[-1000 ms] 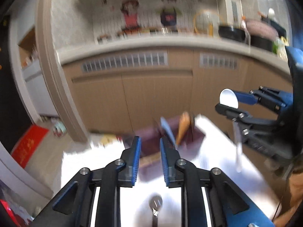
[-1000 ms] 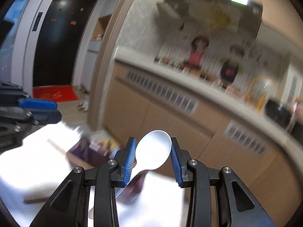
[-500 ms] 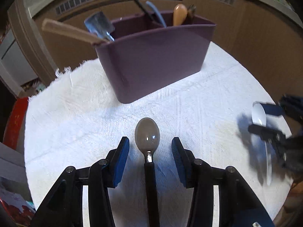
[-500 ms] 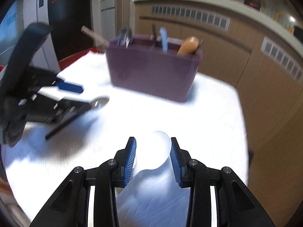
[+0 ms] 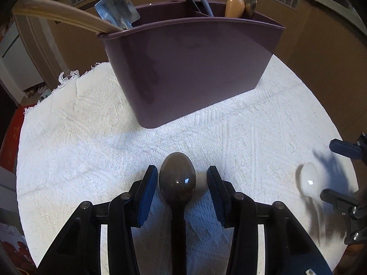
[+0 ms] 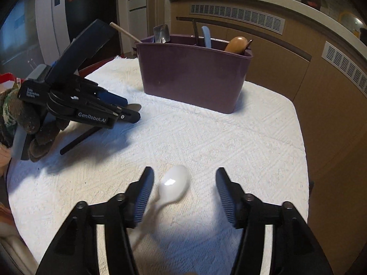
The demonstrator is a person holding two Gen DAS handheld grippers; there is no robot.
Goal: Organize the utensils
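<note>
A dark spoon (image 5: 177, 181) with a black handle lies on the white cloth (image 5: 80, 149). My left gripper (image 5: 181, 169) stands open around its bowl, with a gap at each pad. From the right wrist view the left gripper (image 6: 130, 110) points down at the cloth and the spoon's handle (image 6: 78, 139) slants out beneath it. My right gripper (image 6: 184, 171) is opening. A blurred white spoon (image 6: 175, 183) sits loose between its jaws near the left pad, and neither pad presses on it. The purple caddy (image 5: 195, 68) stands beyond both grippers.
The caddy (image 6: 190, 73) holds a wooden spatula (image 5: 64, 20), a metal scoop (image 5: 117, 11), a blue handle and a wooden handle (image 5: 234, 5). Brown cabinets (image 6: 275, 52) rise behind the table. The cloth ends near the right edge (image 6: 298, 126). A gloved hand (image 6: 23, 119) holds the left gripper.
Both grippers came down from the air to the cloth. The left jaws widened around the dark spoon. The right jaws spread and let go of the white spoon.
</note>
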